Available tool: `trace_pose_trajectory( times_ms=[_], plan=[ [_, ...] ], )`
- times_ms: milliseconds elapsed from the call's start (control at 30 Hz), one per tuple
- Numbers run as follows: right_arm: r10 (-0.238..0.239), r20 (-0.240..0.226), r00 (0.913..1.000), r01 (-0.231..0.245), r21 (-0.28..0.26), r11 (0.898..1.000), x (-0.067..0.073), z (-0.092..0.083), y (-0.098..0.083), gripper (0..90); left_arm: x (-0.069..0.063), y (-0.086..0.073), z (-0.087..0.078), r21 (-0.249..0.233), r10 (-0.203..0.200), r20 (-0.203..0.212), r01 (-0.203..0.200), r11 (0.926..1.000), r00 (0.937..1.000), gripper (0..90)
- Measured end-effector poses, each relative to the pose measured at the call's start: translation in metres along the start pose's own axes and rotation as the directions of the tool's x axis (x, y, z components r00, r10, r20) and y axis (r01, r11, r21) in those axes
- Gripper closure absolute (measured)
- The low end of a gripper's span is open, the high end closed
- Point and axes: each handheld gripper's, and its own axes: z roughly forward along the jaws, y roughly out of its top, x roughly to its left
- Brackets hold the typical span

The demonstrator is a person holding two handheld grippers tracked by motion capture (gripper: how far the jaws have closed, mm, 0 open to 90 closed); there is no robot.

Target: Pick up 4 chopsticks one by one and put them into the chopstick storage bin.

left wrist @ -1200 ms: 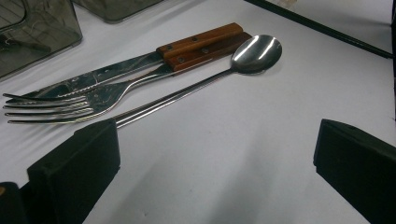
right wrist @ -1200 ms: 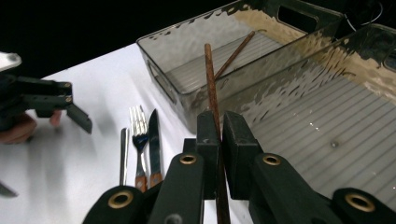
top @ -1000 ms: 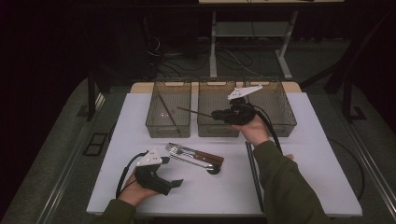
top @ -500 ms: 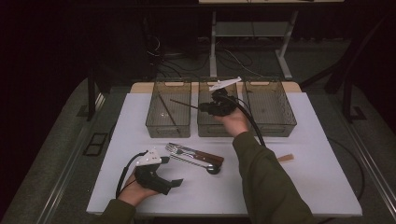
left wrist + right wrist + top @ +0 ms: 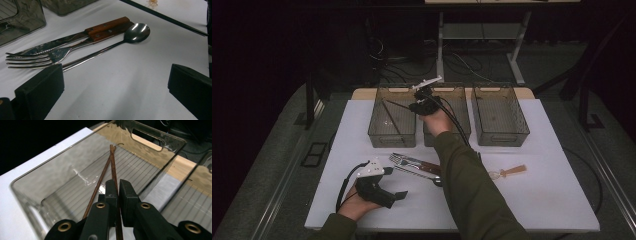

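Apparently it's a cutlery sort: three clear bins sit at the back of the table (image 5: 562, 200), and the right gripper (image 5: 118, 185) hangs over the left bin (image 5: 50, 182), jaws clamped on a chopstick (image 5: 113, 167) that points down inside beside a second chopstick (image 5: 98, 182) already lying there. Stick runs btwn the pads, tip well ahead of them; left gripper (image 5: 112, 82) rests on the table w/ jaws wide apart, fork (image 5: 32, 57), knife (image 5: 75, 38) & spoon (image 5: 136, 32) just ahead.
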Motion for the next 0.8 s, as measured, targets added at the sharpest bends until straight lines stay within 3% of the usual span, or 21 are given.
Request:
trace_pose_trajectory(
  times_ms=[433,500,700,800],
  plan=[
    [-0.031,0.048,0.9984,0.029,0.035,0.999,0.023,0.038,0.015,84.4,0.001,0.0,-0.001,-0.01,0.002,-0.004,-0.003,0.9999,1.0,0.0],
    [-0.021,0.046,0.9987,0.019,0.032,0.999,0.025,0.04,0.015,74.4,0.001,0.0,-0.001,-0.015,0.002,-0.001,-0.003,0.9999,1.0,0.0],
    [0.023,-0.001,0.9997,-0.022,0.033,0.999,0.022,0.032,0.016,59.1,0.002,0.001,-0.002,-0.014,0.006,-0.003,-0.006,0.9999,1.0,0.0],
    [0.015,-0.007,0.9999,-0.015,0.033,0.999,0.021,0.025,0.015,53.4,0.002,0.001,-0.001,-0.013,0.002,-0.004,-0.002,0.9999,1.0,0.0]
  ],
)
